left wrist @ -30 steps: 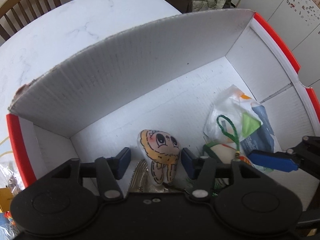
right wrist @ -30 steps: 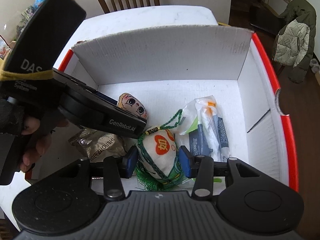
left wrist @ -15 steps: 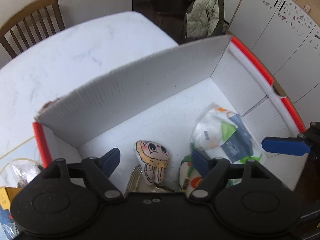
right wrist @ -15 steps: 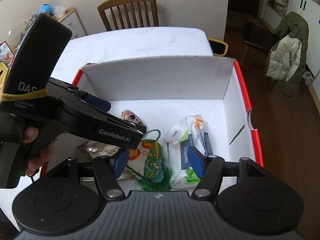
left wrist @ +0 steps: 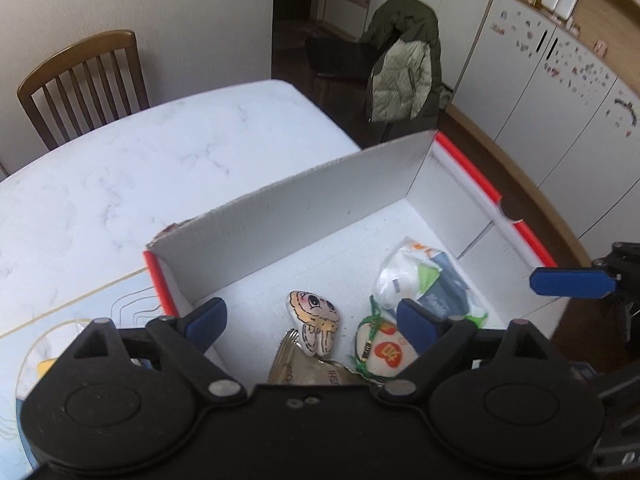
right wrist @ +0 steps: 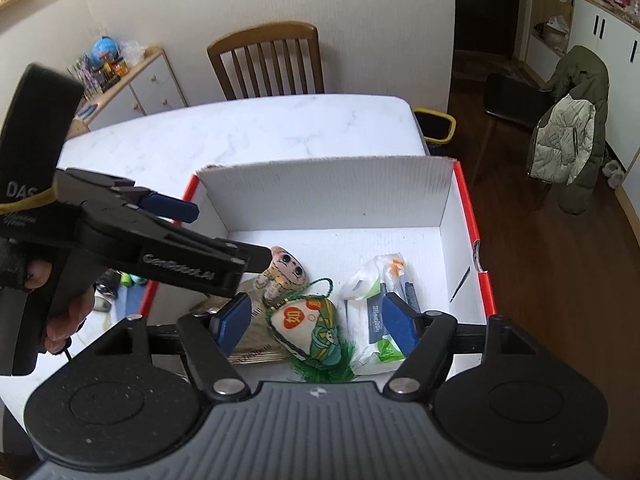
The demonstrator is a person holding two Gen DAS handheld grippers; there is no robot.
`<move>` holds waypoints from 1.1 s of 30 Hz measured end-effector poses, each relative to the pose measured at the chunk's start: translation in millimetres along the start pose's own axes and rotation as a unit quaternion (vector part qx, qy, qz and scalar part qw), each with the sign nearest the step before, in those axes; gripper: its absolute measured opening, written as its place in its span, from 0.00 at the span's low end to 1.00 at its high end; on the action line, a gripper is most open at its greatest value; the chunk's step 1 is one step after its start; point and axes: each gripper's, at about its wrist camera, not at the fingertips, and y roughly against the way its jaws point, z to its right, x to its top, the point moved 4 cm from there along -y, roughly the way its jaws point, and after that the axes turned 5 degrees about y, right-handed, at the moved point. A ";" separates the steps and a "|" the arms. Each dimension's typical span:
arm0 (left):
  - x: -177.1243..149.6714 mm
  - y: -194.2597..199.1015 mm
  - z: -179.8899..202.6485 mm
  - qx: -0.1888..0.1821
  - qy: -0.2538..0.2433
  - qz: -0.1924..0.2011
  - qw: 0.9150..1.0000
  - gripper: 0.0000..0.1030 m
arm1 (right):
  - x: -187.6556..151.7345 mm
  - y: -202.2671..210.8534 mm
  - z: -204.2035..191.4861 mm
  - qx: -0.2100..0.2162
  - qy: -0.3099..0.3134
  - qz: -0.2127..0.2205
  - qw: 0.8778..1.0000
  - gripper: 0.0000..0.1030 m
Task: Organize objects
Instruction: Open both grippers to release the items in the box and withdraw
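Observation:
A white cardboard box with red rims stands on the white table. On its floor lie a cartoon-face pouch, a green-tasselled sachet with a red heart, a clear bag of packets and a tan foil packet. My left gripper hangs open and high above the box with nothing in it. My right gripper is open too, above the sachet and apart from it. The left gripper body crosses the right wrist view.
A wooden chair stands at the table's far edge. A jacket hangs over a dark chair on the wooden floor. Small items lie on a mat left of the box. White cabinets line the right wall.
Both grippers have opened wider and risen up and back from the box. The pouch and the sachet, earlier between the fingers, now lie free on the box floor.

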 end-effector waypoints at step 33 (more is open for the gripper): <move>-49.7 116.8 -99.4 -0.015 0.047 0.121 0.991 1.00 | 21.2 33.8 -114.7 0.023 0.024 0.064 0.997 0.83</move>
